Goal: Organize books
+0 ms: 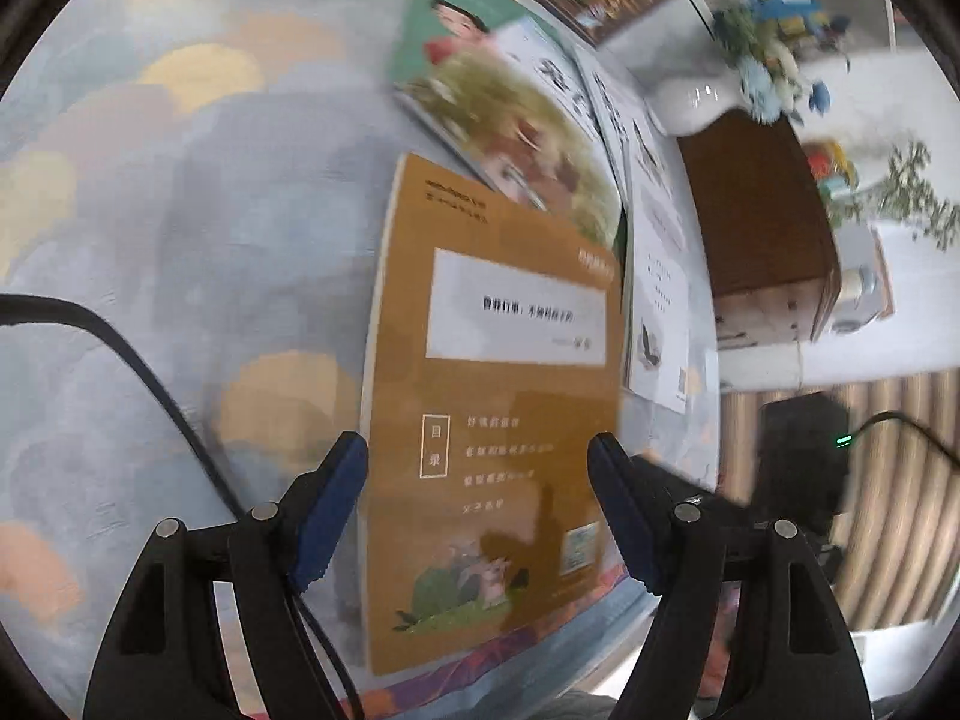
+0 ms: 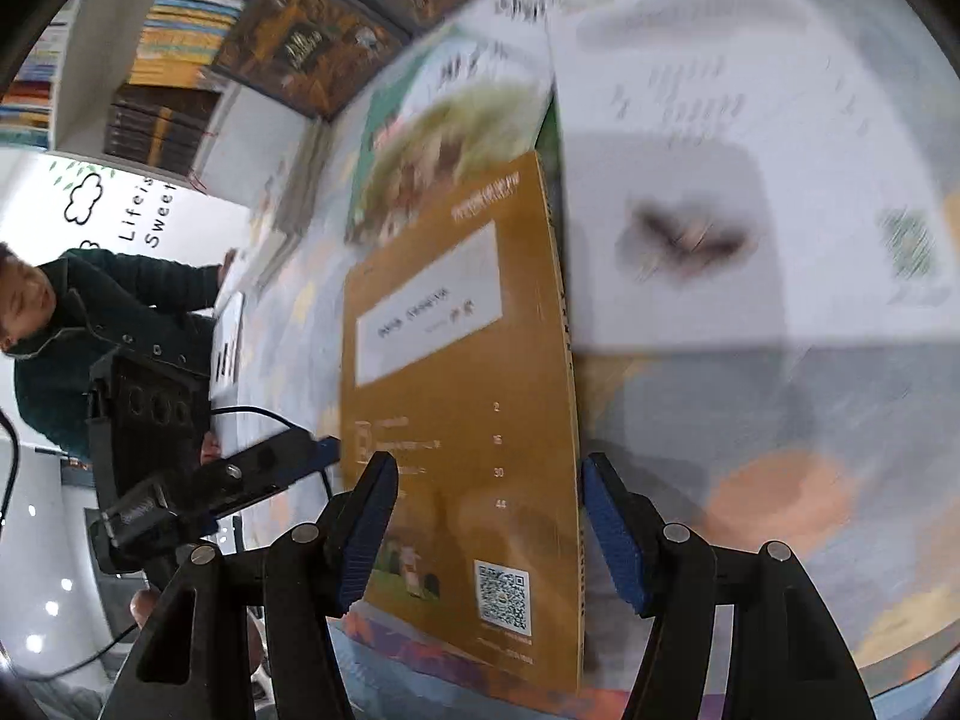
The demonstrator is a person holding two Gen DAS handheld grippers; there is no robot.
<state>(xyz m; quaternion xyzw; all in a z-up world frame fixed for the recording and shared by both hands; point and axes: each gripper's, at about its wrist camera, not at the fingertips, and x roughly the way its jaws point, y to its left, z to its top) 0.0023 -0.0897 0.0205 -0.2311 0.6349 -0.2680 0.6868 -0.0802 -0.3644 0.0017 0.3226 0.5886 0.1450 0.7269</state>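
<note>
Mustard-brown thin paperback book (image 1: pixel 492 396) lies flat on pastel cloud-print tabletop (image 1: pixel 180 210), overlapping neighbours. My left gripper (image 1: pixel 477 510) and right gripper (image 2: pixel 489 534) both wide, empty, straddling it. Risk: pads skid off flat cover, shove neighbours.

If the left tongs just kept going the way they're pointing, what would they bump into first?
Most likely the brown-orange book, lying flat on the patterned cloth. It fills the space ahead of the open left tongs. The blur and fisheye make depth unclear, so how near it is cannot be told.
</note>
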